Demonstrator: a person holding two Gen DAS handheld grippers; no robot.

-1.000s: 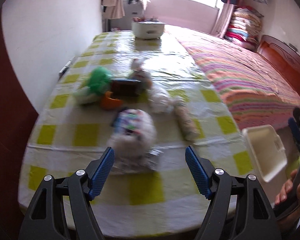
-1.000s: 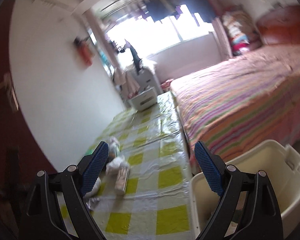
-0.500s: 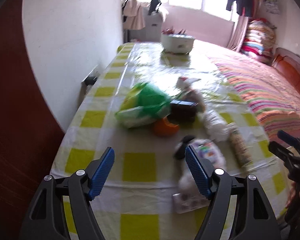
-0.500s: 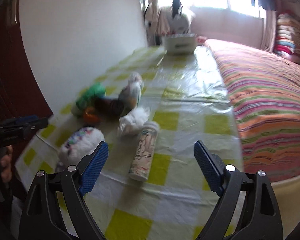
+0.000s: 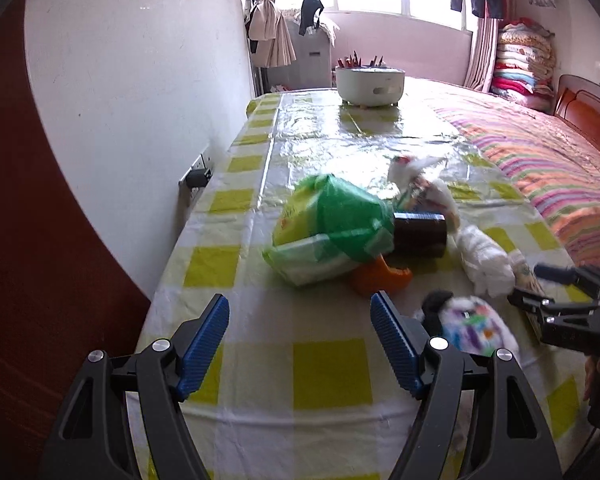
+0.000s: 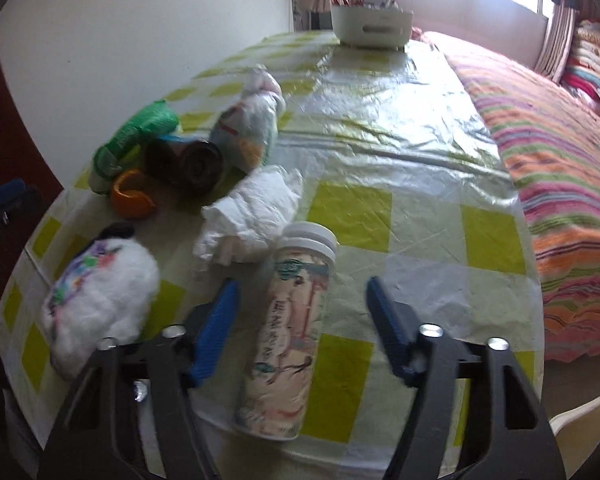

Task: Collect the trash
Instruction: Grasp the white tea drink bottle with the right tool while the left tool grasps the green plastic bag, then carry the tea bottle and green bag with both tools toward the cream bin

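Right jaws closing round tube [image 6: 287,332], pads not touching; left jaws wide, empty. Bag [image 5: 332,232] at 12 o'clock (six-odd scraps uncollected).

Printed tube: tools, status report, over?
Right tool closing around printed tube, not gripping. Left tool open, empty. Crumpled tissue touches tube's cap.

The tablecloth [image 6: 352,208] is white with yellow-green squares. Near the wall lie a green bag [image 5: 340,232], an orange peel [image 6: 131,196] and a dark brown jar [image 6: 183,162]. The bedspread [image 6: 560,160] on the right has pink, orange and green stripes.
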